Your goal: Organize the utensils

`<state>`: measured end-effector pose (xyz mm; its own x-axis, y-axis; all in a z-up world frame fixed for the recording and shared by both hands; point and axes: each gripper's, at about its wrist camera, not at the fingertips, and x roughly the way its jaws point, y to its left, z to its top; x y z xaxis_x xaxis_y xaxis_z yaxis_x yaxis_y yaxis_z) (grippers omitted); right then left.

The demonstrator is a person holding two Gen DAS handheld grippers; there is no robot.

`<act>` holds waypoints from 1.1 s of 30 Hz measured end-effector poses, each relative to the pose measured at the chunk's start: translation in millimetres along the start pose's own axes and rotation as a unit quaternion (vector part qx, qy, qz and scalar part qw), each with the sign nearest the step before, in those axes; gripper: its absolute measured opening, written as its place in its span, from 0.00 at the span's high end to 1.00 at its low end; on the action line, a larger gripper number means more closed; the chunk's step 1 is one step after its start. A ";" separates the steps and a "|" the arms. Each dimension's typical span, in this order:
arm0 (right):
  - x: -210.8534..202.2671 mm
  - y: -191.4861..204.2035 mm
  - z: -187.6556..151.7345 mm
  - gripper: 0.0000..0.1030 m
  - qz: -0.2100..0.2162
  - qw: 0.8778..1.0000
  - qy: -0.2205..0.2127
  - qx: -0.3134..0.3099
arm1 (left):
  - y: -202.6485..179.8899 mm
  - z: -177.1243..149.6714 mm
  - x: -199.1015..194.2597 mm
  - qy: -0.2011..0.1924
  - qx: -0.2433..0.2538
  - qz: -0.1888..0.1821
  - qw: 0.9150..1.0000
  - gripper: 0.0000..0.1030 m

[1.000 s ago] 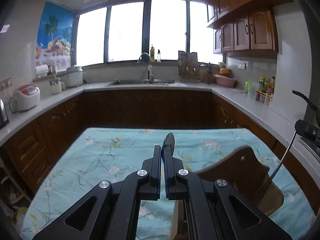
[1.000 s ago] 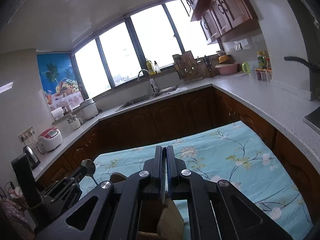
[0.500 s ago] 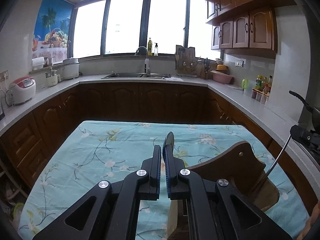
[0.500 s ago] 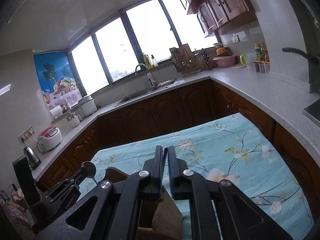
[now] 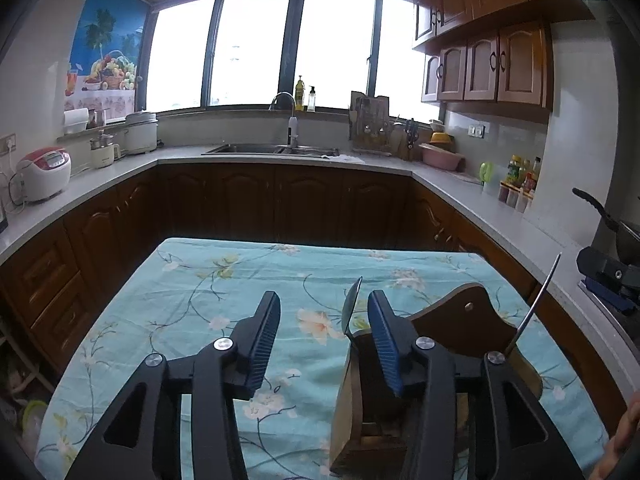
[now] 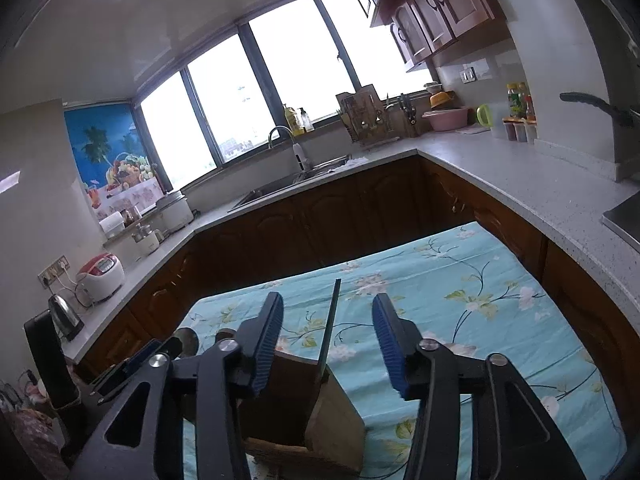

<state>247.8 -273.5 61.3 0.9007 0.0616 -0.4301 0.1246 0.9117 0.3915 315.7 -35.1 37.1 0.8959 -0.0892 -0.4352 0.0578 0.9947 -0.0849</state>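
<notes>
Two grippers stand with jaws parted, both having just been opening: our left gripper [image 5: 323, 308] leaves bare floral tablecloth [image 5: 224, 280] clear to the table's left and far edges; the spoon [image 5: 351, 306] rises just beside its right finger, ungripped; our right gripper [image 6: 328, 310] straddles a thin utensil handle [image 6: 331, 320] without touching it. Both utensils stand upright in the wooden holder [image 5: 460, 320] near the table's right side, the handle leaning slightly; brown cabinets and grey counter [image 5: 460, 192] ring the table, windows behind.
</notes>
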 end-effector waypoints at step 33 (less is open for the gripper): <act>-90.0 -11.2 -89.3 0.16 0.013 0.997 0.065 0.035 | 67.3 -68.8 -131.3 0.076 -0.074 -0.011 0.994 0.19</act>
<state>128.1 -252.9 22.9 0.8432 0.1400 -0.5191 0.1357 0.8788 0.4575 171.6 40.1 26.8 0.8180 -0.1289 -0.5605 0.0012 0.9749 -0.2224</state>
